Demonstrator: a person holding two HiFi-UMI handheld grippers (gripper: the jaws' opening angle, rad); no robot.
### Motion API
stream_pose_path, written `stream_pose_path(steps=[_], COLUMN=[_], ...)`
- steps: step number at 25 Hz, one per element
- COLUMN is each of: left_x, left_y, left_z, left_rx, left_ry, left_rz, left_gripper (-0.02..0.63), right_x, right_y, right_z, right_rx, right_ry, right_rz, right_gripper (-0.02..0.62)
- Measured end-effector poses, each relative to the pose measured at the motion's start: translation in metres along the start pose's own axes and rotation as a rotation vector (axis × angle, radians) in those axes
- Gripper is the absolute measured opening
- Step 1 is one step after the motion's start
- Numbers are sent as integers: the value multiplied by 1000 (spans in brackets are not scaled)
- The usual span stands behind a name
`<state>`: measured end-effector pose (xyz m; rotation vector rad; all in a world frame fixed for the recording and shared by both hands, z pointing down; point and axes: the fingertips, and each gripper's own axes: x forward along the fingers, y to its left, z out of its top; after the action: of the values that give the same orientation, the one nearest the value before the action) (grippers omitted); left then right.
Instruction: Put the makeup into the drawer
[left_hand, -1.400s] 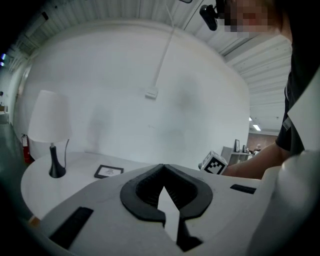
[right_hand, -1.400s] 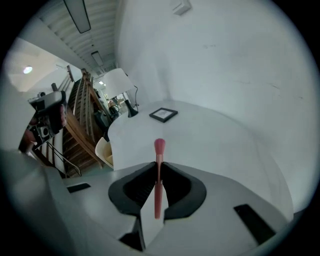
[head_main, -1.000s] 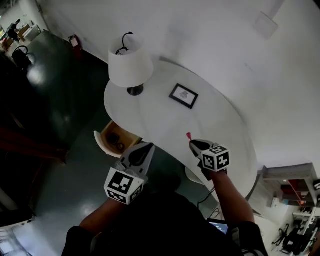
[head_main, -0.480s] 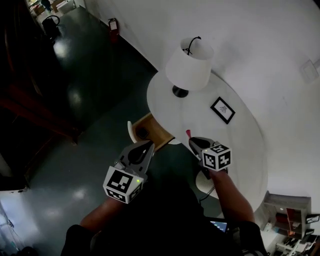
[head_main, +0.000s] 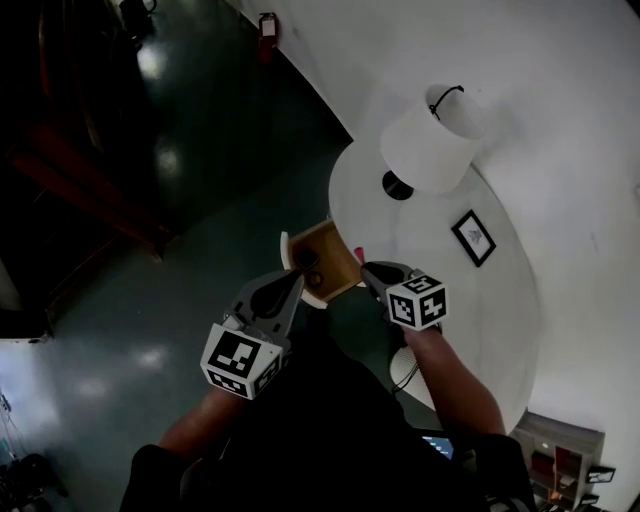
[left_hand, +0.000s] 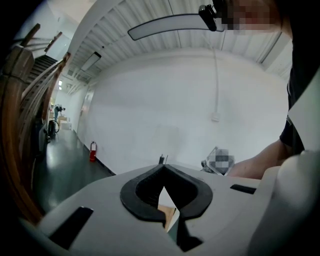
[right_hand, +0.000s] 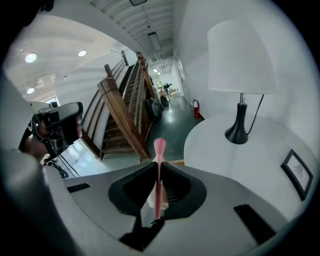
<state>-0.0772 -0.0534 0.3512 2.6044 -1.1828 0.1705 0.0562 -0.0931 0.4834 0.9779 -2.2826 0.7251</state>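
Observation:
A thin pink makeup brush (right_hand: 159, 186) stands upright between the pads of my right gripper (right_hand: 159, 163), which is shut on its handle; the brush's rounded head sticks out past the fingertips. In the head view the right gripper (head_main: 370, 272) hovers at the right edge of the open wooden drawer (head_main: 322, 262), with the pink brush tip (head_main: 360, 255) just over it. The drawer sticks out of the white round table (head_main: 440, 290) and a dark item lies inside. My left gripper (head_main: 290, 284) is just left of the drawer, shut and empty; in its own view the left gripper (left_hand: 163, 168) shows its tips touching.
A white-shaded lamp (head_main: 432, 142) on a black base and a small framed picture (head_main: 474, 238) stand on the table. A dark glossy floor (head_main: 150, 250) spreads left of the table. A wooden staircase (right_hand: 122, 107) and a red fire extinguisher (head_main: 265, 22) lie farther off.
Both grippers have moved left from over the tabletop to the open drawer at the table's edge. The brush stays clamped in the right gripper. The head view swung left too.

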Motion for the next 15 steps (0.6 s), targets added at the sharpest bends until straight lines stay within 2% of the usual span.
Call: stream_pose_path(steps=[7,12,15], left_x=[19,33,39], left_y=[17,38,45], left_z=[2,-11,-21], left_rx=[-38,-54,-12], left_ry=[-20,-4,-2], left_rz=[40,68,55], left_gripper=[11,11,11], right_x=[47,91,116], right_y=[0,-2,-4], right_z=[7,-13,-31], right_rx=[19,22,14], right_ry=[26,85,125], right_rz=[58,87,81], right_gripper=[46,46,46])
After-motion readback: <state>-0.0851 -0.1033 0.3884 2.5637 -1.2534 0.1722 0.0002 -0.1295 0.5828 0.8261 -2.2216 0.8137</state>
